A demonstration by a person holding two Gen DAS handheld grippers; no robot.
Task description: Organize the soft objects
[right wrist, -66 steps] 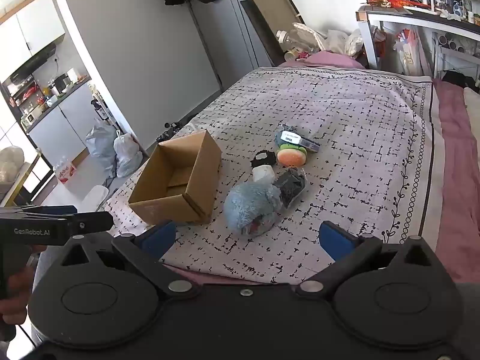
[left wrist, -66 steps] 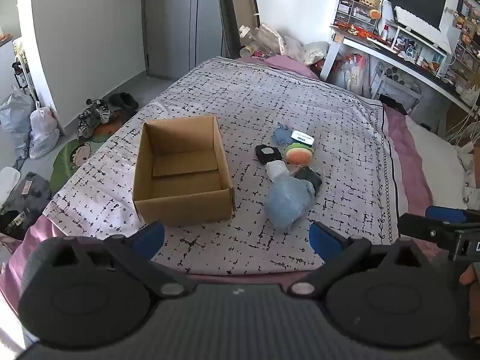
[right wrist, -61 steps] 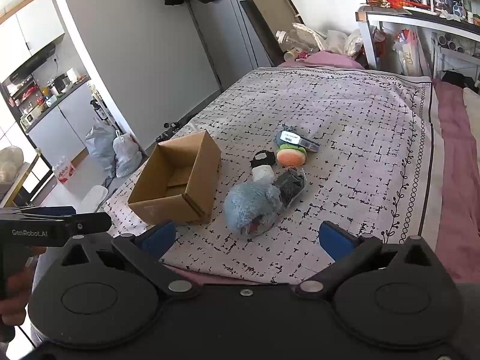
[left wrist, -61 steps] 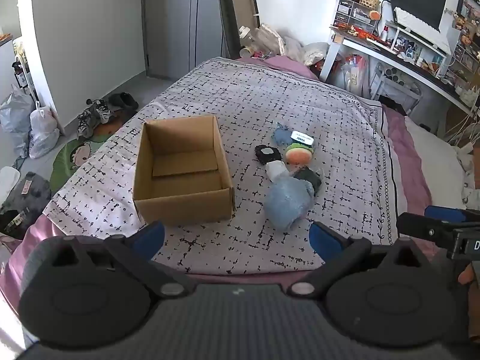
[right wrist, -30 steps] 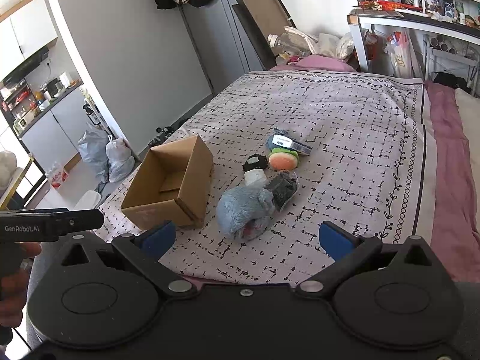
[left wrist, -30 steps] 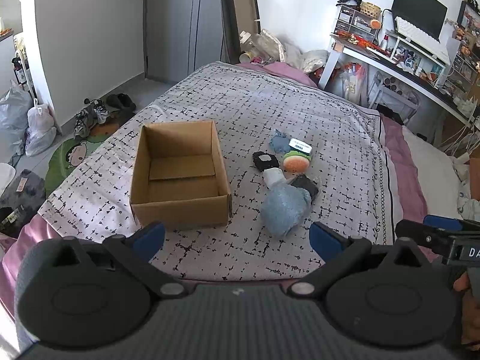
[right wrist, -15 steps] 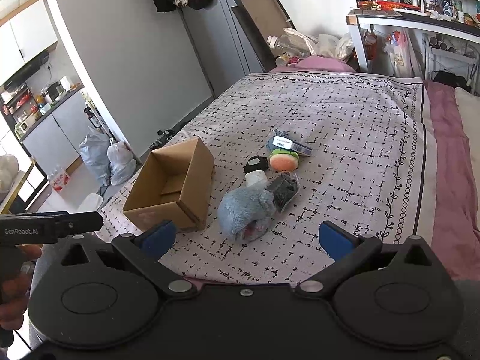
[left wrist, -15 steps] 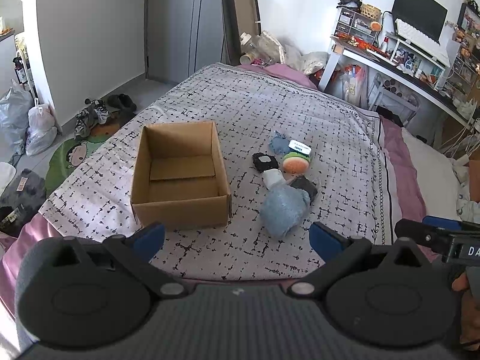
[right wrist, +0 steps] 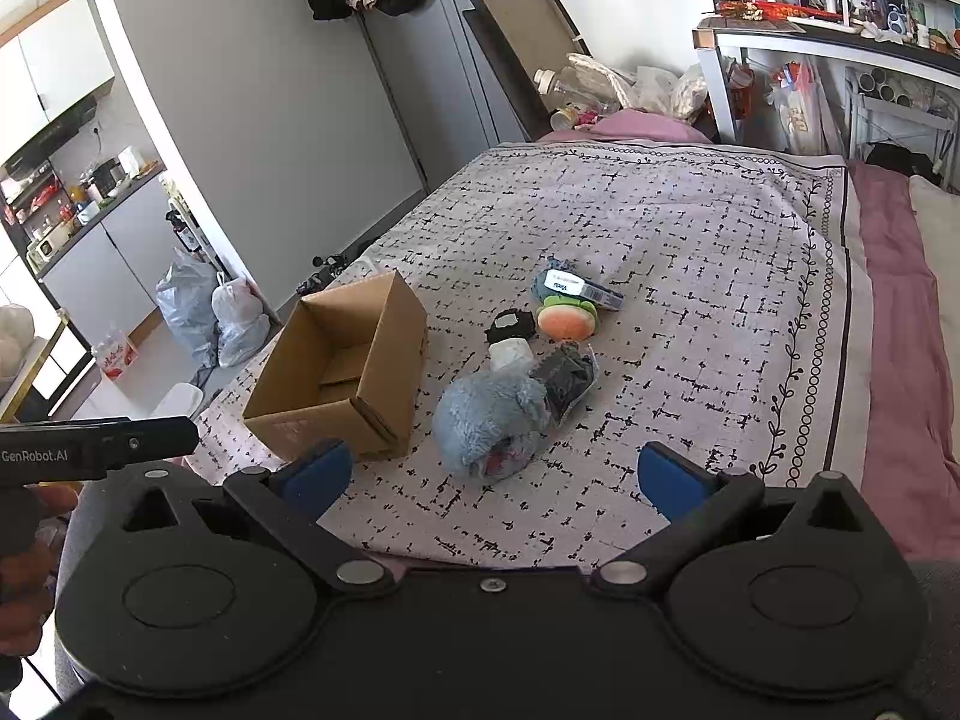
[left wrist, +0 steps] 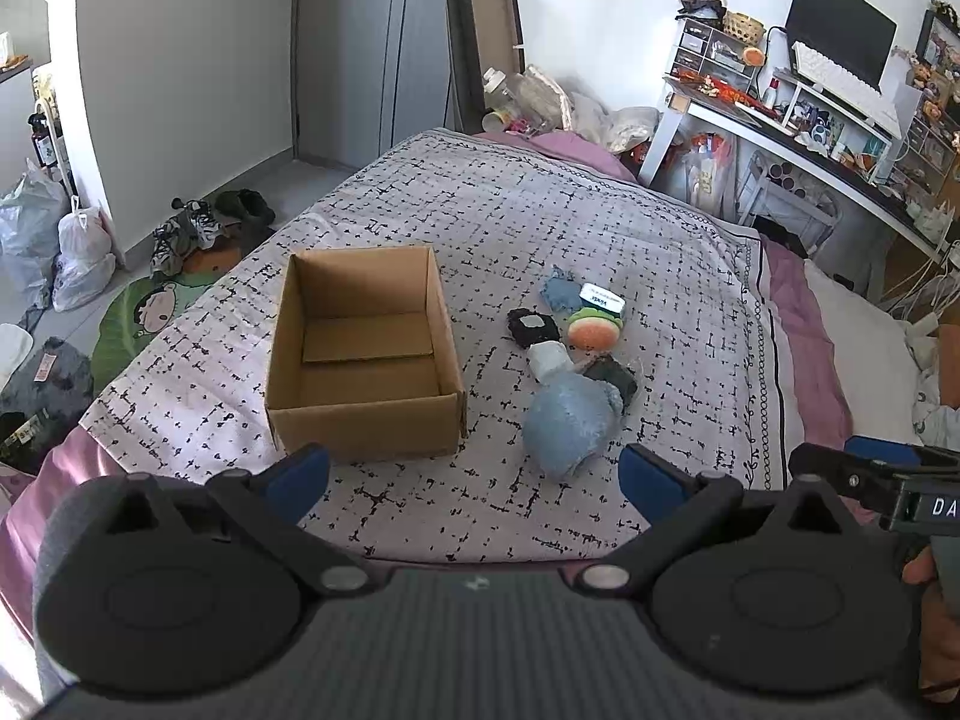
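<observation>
An open, empty cardboard box (left wrist: 366,354) (right wrist: 342,372) stands on the patterned bedspread (left wrist: 540,210). Right of it lies a cluster of soft things: a fluffy blue plush (left wrist: 570,423) (right wrist: 489,420), a dark bagged item (left wrist: 612,375) (right wrist: 564,378), a white roll (left wrist: 549,357), a black pouch (left wrist: 528,324), an orange-and-green plush (left wrist: 594,330) (right wrist: 567,318) and a blue cloth with a labelled pack (left wrist: 564,294). My left gripper (left wrist: 474,480) is open and empty, short of the box. My right gripper (right wrist: 492,474) is open and empty, short of the blue plush.
Shoes, bags and a green mat (left wrist: 144,312) lie on the floor left of the bed. A cluttered desk with a monitor (left wrist: 840,60) stands at the right. A pink sheet and pillow (right wrist: 900,300) border the bedspread's right side.
Both grippers have drifted slightly, so the box and soft things sit a little lower and nearer in view. Nothing on the bed has moved; both grippers stay open.
</observation>
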